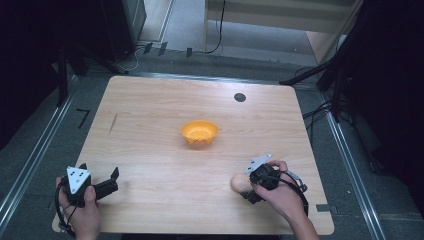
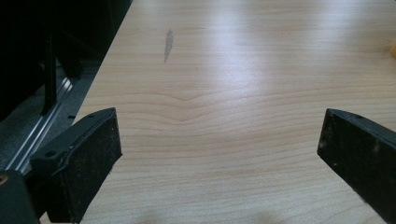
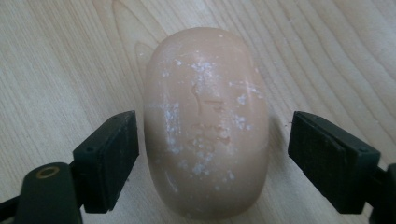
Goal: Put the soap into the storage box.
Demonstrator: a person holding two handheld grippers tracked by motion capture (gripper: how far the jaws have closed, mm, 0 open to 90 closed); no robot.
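— Wood all over: a pale table, and at its centre an orange bowl. What else sits on it?

— A small dark disc toward one o'clock from the bowl, near the far edge, and a thin grey streak out at nine o'clock. The left gripper view catches that same streak far ahead on the grain.

— And the soap?

— A peach-coloured bar lying on the table at about five o'clock from the bowl, well apart from it, close to the near edge. In the right gripper view the soap is an oval, dusted with white specks, with faint stamped marks on its top face.

— Is the right gripper holding it?

— Not from what shows. In its own view the right gripper has a jaw on each side of the bar, spread wide. The left-hand pad is just beside the soap, the other stands clear with bare wood between. A hand grips the tool from the near side.

— The left gripper?

— Down at seven o'clock from the bowl, near the table's near-left corner, held by the other hand. In its own view the left gripper has its jaws wide apart with just bare wood between them.
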